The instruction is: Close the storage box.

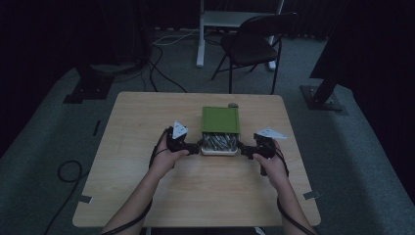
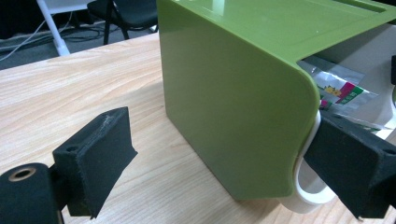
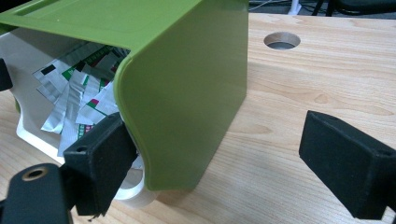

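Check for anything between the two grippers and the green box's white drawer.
Nothing visible does. The left gripper and right gripper flank the white drawer of the green plastic box, with one jaw of each at its front corner.

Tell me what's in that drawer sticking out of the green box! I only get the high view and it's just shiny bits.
Observer: Silvery foil packets with green and pink print, heaped in the white plastic drawer.
Operator: Are the claws squeezing it?
Observer: No. The left claw is open: one pad at the drawer's white corner, the other apart from the side wall of the green plastic box.
Operator: And the right one?
Observer: The right claw is open too, one pad by the drawer's other corner.
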Tool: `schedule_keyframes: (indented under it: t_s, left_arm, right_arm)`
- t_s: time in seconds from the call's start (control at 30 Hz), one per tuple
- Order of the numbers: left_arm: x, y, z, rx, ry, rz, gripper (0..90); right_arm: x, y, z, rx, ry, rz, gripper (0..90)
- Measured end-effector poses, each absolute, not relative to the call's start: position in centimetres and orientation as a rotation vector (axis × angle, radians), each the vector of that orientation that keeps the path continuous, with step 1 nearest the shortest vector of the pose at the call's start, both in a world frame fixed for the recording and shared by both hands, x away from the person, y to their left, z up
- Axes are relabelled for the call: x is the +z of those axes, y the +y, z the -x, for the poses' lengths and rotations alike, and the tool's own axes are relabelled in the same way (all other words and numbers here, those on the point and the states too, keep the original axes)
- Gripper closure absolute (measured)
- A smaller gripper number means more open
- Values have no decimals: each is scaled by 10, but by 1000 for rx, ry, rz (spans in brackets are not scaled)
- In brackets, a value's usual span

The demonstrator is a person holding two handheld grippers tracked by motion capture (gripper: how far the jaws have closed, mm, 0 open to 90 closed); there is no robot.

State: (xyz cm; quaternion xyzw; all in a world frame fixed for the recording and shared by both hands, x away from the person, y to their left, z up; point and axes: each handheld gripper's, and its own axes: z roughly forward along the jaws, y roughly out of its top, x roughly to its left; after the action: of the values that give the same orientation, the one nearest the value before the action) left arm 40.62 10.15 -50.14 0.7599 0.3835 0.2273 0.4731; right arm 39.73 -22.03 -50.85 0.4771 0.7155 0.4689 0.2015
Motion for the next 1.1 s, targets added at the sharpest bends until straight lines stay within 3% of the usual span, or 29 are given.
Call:
schedule_keyframes:
  t_s: [1.1]
  left_arm:
    - [-492,94,-396,563,910,-1833,98]
  right_arm:
    - [-504,-216,-393,1361,1972,-1314,105]
